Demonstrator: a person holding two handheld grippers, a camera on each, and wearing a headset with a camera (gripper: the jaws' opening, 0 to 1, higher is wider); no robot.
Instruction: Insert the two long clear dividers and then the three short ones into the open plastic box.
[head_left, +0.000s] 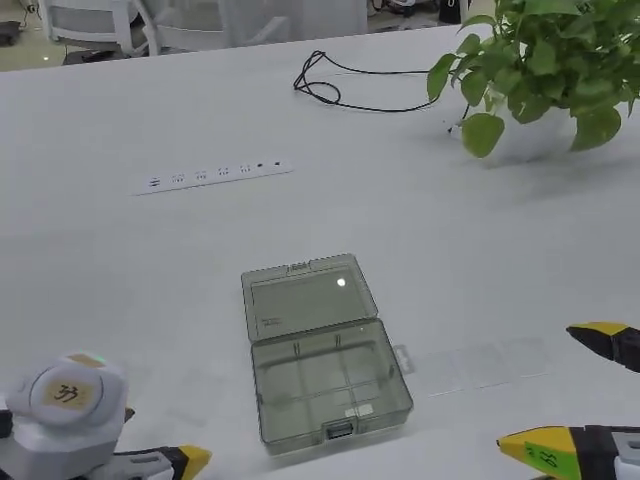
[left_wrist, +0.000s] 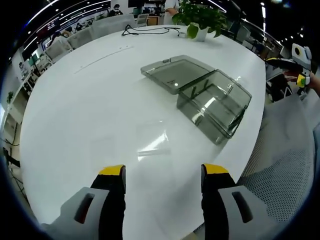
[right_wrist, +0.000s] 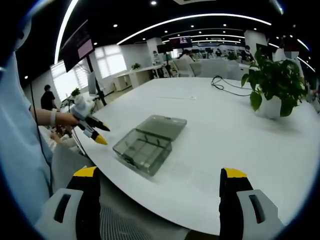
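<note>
Near bench (left_wrist: 75, 125) edge: left gripper (left_wrist: 162, 170) jaws apart, empty, with the left dividers (left_wrist: 150, 142) flat on the bench just ahead. Right gripper (right_wrist: 160, 172) jaws wide apart, empty. Right dividers (head_left: 480, 365) lie flat just right of the box. Open plastic box (head_left: 330, 385) sits between my grippers, lid (head_left: 305, 295) laid back flat. Farther: power strip (head_left: 213, 175), cable (head_left: 340, 85), potted plant (head_left: 545, 60).
</note>
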